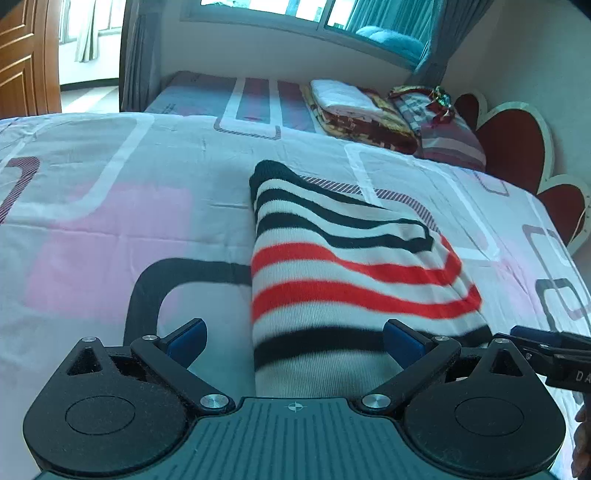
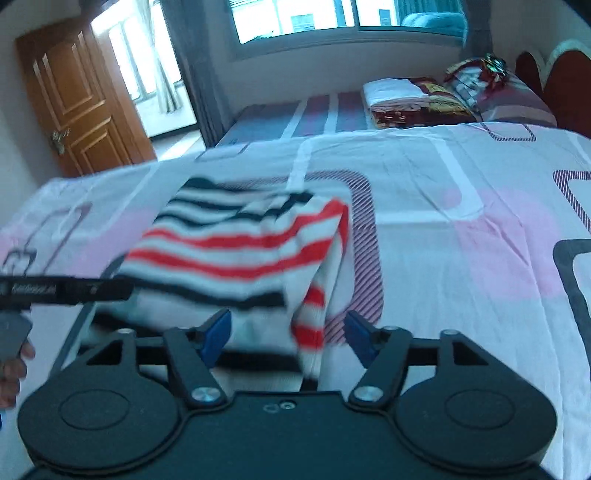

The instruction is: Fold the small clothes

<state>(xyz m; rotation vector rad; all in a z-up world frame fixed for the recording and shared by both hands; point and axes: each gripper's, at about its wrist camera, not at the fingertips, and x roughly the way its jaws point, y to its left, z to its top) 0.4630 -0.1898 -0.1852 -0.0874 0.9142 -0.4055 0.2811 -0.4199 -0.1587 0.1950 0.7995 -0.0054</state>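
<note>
A small knitted top (image 1: pixel 343 258) with black, white and red stripes lies folded on the bed sheet (image 1: pixel 110 229). My left gripper (image 1: pixel 295 341) is open, its blue pads (image 1: pixel 188 339) wide apart over the top's near edge, and neither pad presses the cloth. In the right wrist view the same striped top (image 2: pixel 236 243) is blurred, with a striped sleeve end (image 2: pixel 312 332) lying between the jaws. My right gripper (image 2: pixel 288 334) is open around that near part. Each gripper's tip shows at the edge of the other's view: the right gripper (image 1: pixel 546 345), the left gripper (image 2: pixel 66 290).
The patterned sheet (image 2: pixel 461 240) spreads wide on both sides of the top. At the far end lie a stack of folded blankets (image 1: pixel 351 107) and a pillow (image 1: pixel 443 125), by a red heart-shaped headboard (image 1: pixel 513 144). A wooden door (image 2: pixel 77 96) and a window (image 2: pixel 332 18) lie beyond.
</note>
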